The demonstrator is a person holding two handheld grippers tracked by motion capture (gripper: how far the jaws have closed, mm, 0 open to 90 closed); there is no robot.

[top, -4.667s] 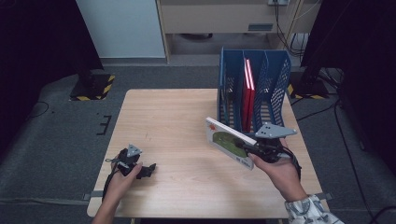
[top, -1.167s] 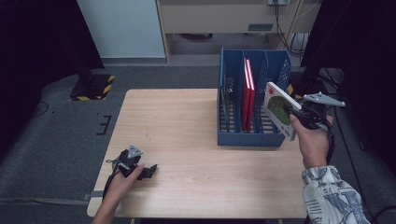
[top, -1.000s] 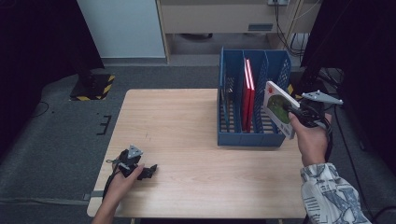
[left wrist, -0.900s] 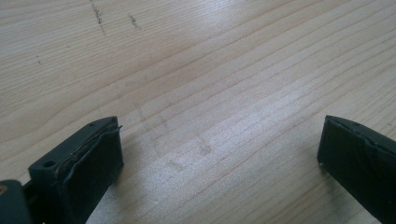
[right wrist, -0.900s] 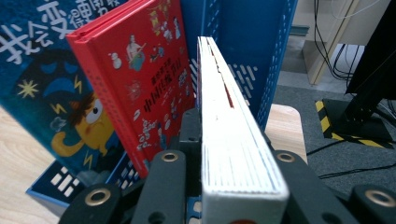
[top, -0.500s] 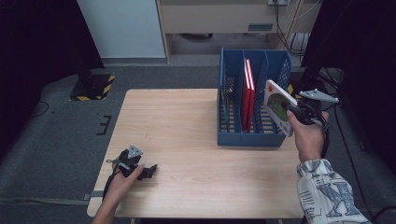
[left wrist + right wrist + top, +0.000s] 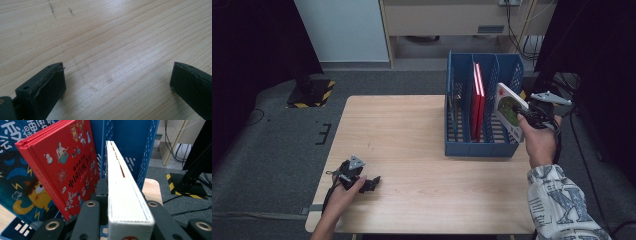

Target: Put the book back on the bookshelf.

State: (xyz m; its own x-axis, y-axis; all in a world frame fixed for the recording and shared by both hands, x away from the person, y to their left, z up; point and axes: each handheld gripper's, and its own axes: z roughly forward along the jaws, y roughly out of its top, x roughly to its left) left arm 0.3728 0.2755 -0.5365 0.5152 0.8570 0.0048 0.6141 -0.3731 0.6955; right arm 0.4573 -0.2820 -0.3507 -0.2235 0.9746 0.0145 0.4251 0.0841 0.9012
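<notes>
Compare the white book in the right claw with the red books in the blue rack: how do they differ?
The white book is held in the right claw at the blue rack's right end, tilted; the red books stand upright in a middle slot. Its cover is white with a green picture; theirs is plain red from above. It is clamped; nothing grips them. All are thin hardbacks.

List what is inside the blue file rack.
The blue file rack holds red books upright in a middle slot and a dark blue book in the slot beside them. The rack walls cover the slots' lower parts.
</notes>
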